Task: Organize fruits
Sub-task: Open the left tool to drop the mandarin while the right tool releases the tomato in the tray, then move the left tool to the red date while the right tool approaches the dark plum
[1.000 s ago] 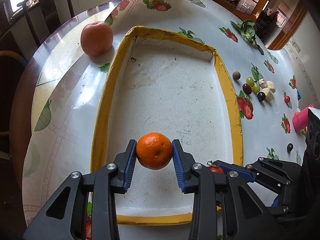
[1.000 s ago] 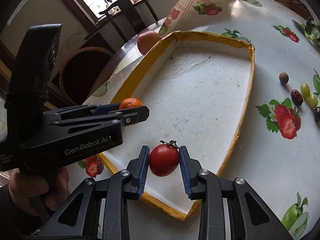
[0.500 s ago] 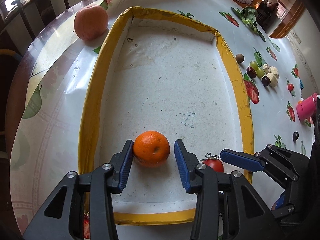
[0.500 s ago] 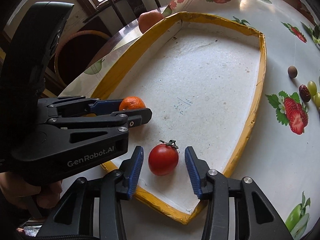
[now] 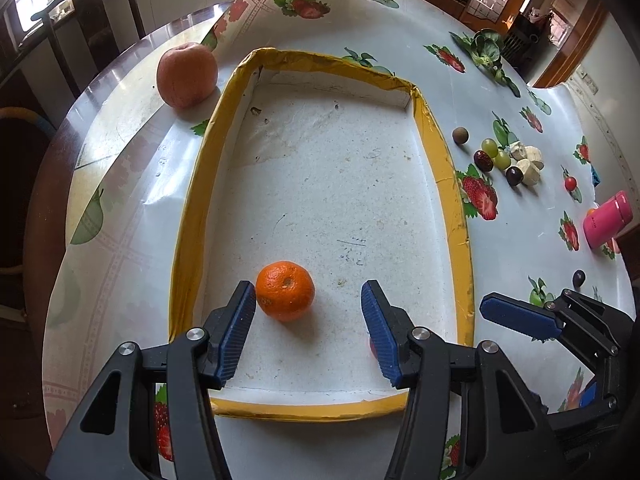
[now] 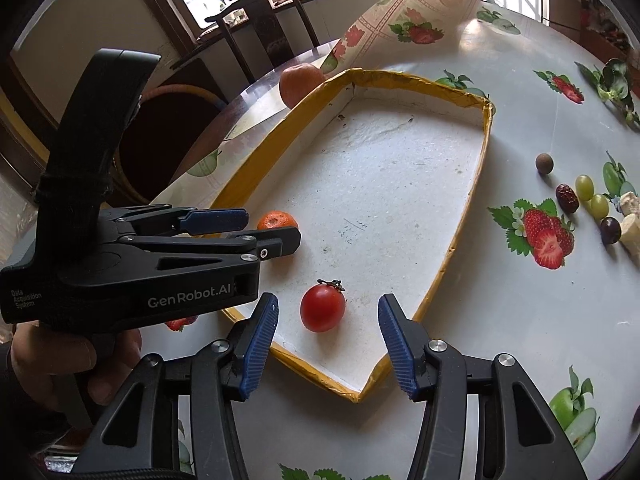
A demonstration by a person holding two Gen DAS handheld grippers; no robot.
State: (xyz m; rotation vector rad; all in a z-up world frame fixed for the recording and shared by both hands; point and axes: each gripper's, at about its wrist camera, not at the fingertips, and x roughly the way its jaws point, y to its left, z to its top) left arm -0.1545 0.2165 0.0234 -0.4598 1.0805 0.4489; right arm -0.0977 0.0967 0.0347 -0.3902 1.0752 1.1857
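Both jaws now wide, empty; mandarin (image 5: 285, 291) and tomato (image 6: 322, 307) released in yellow-rimmed tray (image 5: 445, 184). Tomato likely soft, thin-skinned, rolls: grip gently across middle

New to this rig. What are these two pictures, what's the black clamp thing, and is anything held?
No robot arm here: a person holds a two-finger gripper in each hand, each with a fisheye camera looking along its fingers. One picture is from the left gripper, the other from the right gripper. Both have their jaws open and hold nothing. An orange and a tomato lie in a yellow-rimmed tray. Outside it on the tablecloth sit a peach, grapes and a pink cup.
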